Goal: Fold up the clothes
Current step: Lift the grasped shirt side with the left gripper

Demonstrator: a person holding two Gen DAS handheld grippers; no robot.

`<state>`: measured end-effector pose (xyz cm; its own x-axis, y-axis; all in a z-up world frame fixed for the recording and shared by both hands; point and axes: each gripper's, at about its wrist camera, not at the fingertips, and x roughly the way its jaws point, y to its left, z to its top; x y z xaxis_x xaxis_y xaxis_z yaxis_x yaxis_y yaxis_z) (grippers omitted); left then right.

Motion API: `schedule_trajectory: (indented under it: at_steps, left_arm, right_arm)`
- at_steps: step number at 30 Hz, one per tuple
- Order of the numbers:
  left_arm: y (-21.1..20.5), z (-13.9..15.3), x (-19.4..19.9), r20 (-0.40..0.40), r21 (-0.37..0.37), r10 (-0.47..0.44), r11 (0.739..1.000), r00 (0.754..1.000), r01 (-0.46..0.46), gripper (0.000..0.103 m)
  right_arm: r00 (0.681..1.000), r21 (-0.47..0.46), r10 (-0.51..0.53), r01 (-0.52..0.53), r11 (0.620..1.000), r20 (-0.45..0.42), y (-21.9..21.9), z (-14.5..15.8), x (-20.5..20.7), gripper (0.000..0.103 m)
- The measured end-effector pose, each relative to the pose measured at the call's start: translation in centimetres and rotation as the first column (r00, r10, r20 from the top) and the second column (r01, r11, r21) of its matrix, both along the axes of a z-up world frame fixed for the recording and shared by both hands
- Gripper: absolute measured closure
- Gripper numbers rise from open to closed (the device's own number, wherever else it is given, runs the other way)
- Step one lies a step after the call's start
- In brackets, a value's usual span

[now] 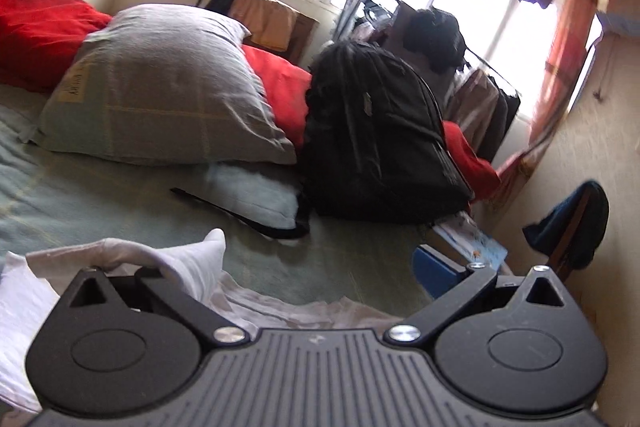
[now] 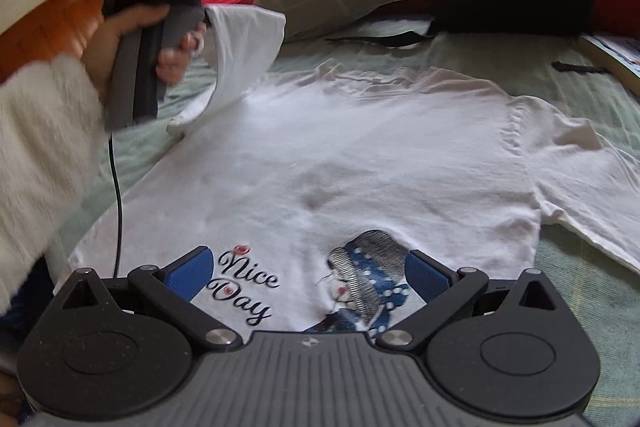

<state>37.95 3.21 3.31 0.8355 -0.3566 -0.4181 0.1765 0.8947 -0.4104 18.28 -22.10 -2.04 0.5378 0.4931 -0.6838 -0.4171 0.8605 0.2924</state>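
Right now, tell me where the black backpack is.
In the left wrist view the black backpack stands on the bed right of centre, against the grey pillow, beyond the white T-shirt.

Right claw (image 2: 308,273): we list black linkage arms, silver pivot screws, blue textured finger pads (image 2: 192,273), and a grey ribbed body. Left claw (image 1: 304,279): matching black arms; black-and-grey pistol handle, thin black cable. We record a fluffy white sleeve (image 2: 40,139).

White cloth (image 1: 192,263) drapes over the left tool's (image 1: 312,291) finger, with a black backpack (image 1: 380,147) beyond.
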Motion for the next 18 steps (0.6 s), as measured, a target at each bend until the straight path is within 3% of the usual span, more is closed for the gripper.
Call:
schedule_trajectory:
  at_steps: [12, 18]
  left_arm:
    - [-5.0, -3.8, 0.1, -0.032, 0.002, -0.075, 0.997, 0.997, 0.075, 0.001]
    - [-6.6, -4.2, -0.5, -0.034, 0.007, -0.127, 0.992, 0.991, 0.127, 0.001]
  right_arm:
    - [0.995, -0.023, -0.096, 0.095, 0.995, -0.006, -3.4, -0.4, 0.5, 0.000]
    - [0.993, -0.026, -0.118, 0.117, 0.993, -0.014, -3.8, -0.6, 0.9, 0.000]
